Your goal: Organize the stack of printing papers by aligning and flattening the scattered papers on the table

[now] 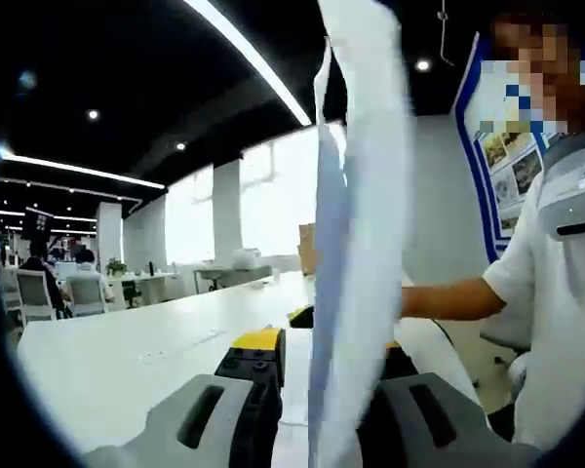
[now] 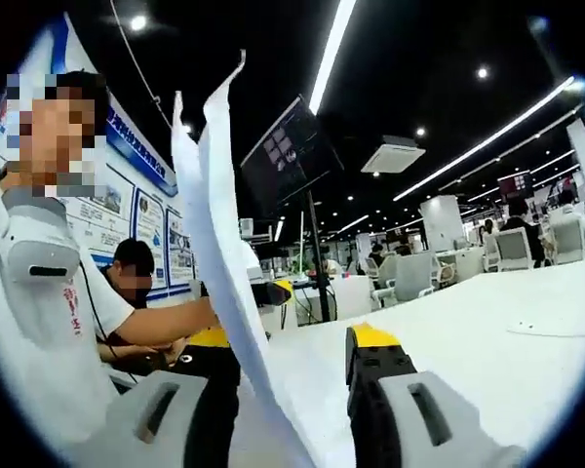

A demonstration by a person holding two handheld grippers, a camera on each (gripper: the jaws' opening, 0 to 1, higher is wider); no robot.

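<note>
In the left gripper view, the left tool is clenched on the lower edge of a stack of printing papers, held upright above the white bench. In the right gripper view, the right tool grasps the same papers, standing on edge between its jaws. A person in a white shirt is seen beside the bench.
</note>
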